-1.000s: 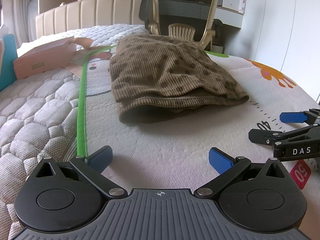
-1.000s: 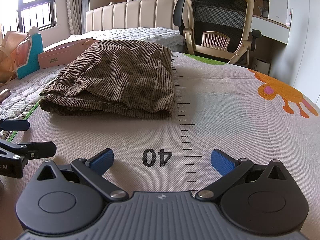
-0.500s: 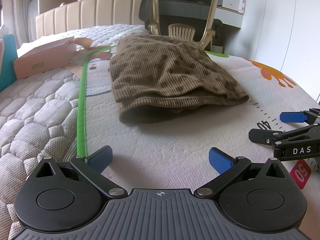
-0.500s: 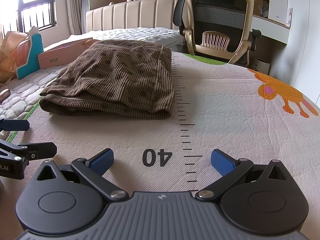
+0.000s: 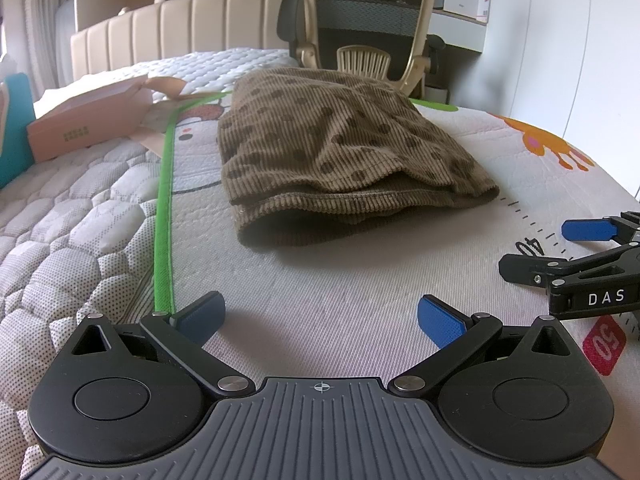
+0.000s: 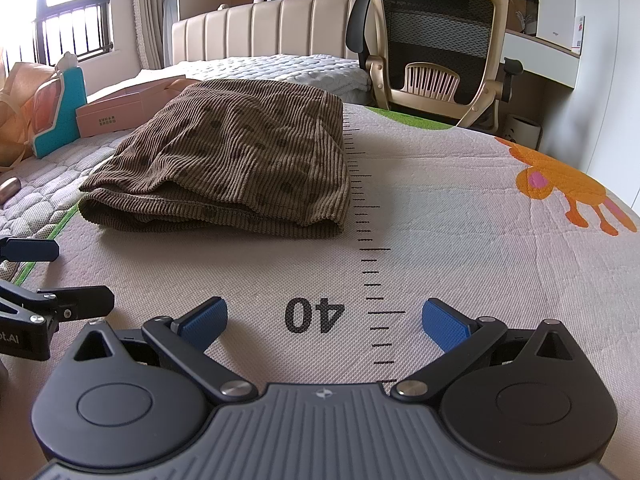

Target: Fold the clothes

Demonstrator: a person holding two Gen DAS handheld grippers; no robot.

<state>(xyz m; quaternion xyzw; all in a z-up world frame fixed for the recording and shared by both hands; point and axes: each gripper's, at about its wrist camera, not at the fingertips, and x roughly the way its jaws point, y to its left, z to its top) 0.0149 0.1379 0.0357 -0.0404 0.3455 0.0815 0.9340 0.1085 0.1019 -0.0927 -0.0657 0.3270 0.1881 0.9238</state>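
Folded brown corduroy garment [image 5: 332, 160] on mat [image 6: 460, 208]: soft, light, floppy.
Both grippers' fingers [image 5: 200, 316] [image 6: 448, 324] apart, empty; best gripped at near hem layers.

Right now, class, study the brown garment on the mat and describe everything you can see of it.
The brown garment looks like ribbed corduroy in a dull brown, scattered with darker dots. It lies folded into a thick, roughly rectangular bundle, several layers showing at the near edge, where a stitched hem is visible. It rests flat on the printed mat, its right side along the printed ruler marks. Nothing else touches it; both open grippers sit short of it.
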